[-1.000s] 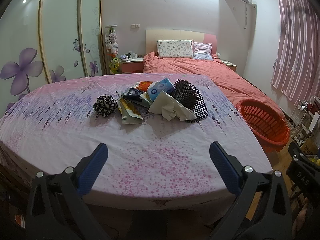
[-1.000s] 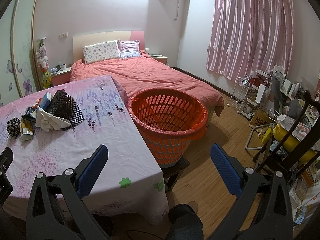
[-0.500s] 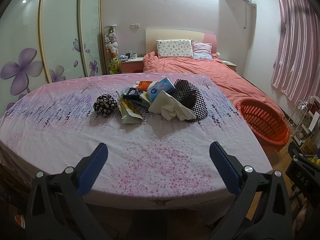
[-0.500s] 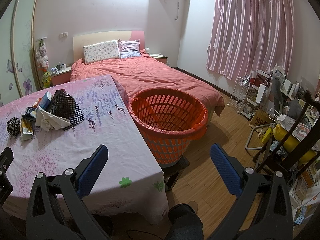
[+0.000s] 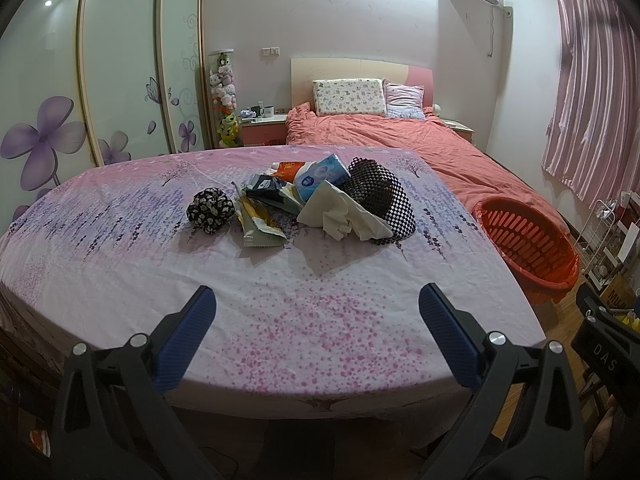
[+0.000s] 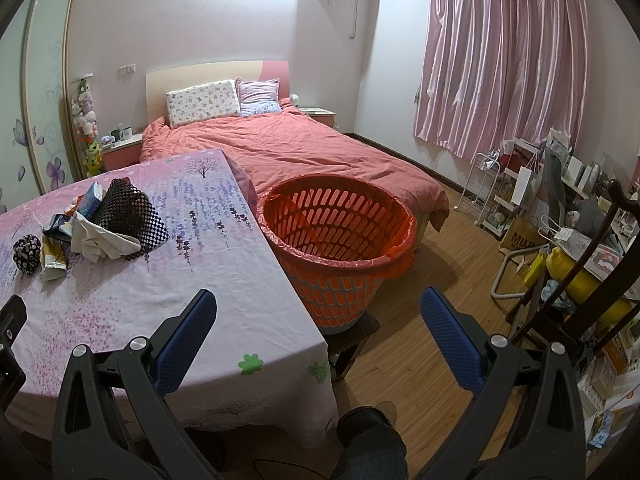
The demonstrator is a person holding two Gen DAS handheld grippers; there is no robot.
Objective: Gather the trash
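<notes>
A heap of trash lies mid-table: a crumpled white paper (image 5: 344, 212), a black mesh piece (image 5: 380, 194), a blue tissue pack (image 5: 320, 174), a snack wrapper (image 5: 258, 220) and a black-and-white patterned ball (image 5: 210, 210). The heap also shows in the right wrist view (image 6: 104, 228). An orange basket (image 6: 340, 240) with a red liner stands right of the table; it shows in the left wrist view too (image 5: 524, 244). My left gripper (image 5: 316, 332) is open and empty over the table's near edge. My right gripper (image 6: 318, 334) is open and empty, in front of the basket.
The table (image 5: 120, 272) has a pink floral cloth. A bed (image 6: 320, 152) with an orange cover stands behind. A wardrobe (image 5: 100, 80) is at the left. Shelves and clutter (image 6: 560, 220) line the right wall. Wooden floor (image 6: 440, 280) lies beside the basket.
</notes>
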